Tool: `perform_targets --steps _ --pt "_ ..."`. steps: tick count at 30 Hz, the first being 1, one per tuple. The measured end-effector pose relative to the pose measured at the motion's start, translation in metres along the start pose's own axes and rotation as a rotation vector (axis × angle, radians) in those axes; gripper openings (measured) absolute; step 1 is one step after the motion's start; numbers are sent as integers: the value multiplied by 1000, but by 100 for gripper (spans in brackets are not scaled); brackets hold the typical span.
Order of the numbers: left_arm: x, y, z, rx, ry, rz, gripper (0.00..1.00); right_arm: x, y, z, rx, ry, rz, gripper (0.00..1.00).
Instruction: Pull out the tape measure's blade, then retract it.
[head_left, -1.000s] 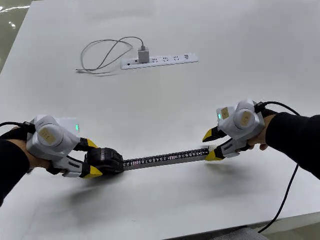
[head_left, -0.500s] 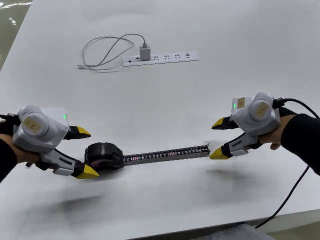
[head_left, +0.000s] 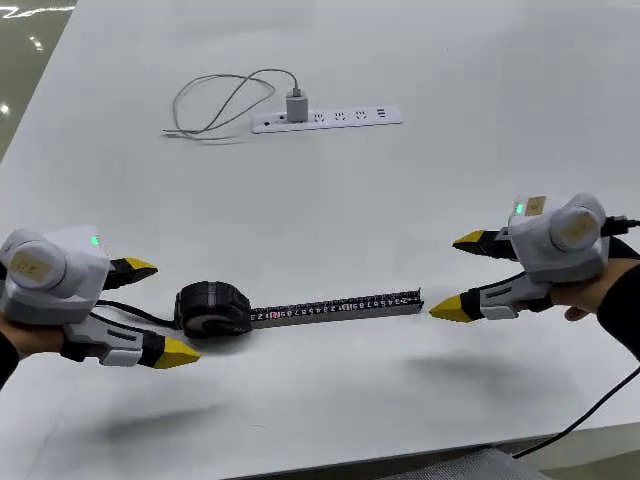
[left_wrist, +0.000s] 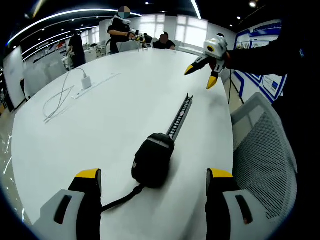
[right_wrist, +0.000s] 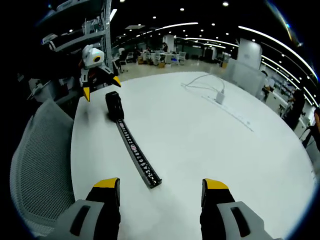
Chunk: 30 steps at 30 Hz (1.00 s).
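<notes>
- Black and rubbery, the tape measure case (head_left: 212, 308) lies flat on the white table (head_left: 400, 200), with nothing gripping it
- Its blade (head_left: 335, 306) is drawn out and rests flat on the table, running straight from the case's right side; the printed numbers face up
- The left gripper (head_left: 168, 310) sits just left of the case with its yellow-tipped jaws spread wide and released; one tip is beyond the case's far-left corner and the other off its near-left corner, neither touching it
- In the left gripper view the case sits between and just ahead of the two parted jaws
- A thin black cord (head_left: 135, 313) trails from the case's left side toward the left gripper
- The right gripper (head_left: 449, 277) hovers off the far end of the blade, well to the right of the case; its jaws are parted and hold nothing, and its lower tip is just beside the blade's end hook, with a small gap between them
- A white power strip (head_left: 325, 117) with a charger (head_left: 296, 105) plugged in and a looped grey cable (head_left: 215, 105) lies well beyond the case
</notes>
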<state>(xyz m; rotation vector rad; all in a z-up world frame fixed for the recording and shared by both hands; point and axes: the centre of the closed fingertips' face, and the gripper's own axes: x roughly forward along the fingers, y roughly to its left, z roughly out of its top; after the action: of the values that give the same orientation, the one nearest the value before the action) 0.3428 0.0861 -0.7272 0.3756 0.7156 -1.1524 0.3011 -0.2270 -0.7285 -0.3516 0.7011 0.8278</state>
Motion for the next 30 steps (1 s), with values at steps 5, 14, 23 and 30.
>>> perform_targets --steps 5,14,23,30 --pt "-8 4 -1 -63 -38 44 90 -13 0 -1 31 -29 -29 69" --pt "-23 7 -8 -135 -108 97 94 -32 -4 0 81 -120 -129 82" --pt "-40 14 -27 -246 -163 218 99 -49 -2 -12 136 -147 -177 89" --pt "-60 15 -29 -188 -198 305 99 -66 10 -28 146 -140 -205 96"
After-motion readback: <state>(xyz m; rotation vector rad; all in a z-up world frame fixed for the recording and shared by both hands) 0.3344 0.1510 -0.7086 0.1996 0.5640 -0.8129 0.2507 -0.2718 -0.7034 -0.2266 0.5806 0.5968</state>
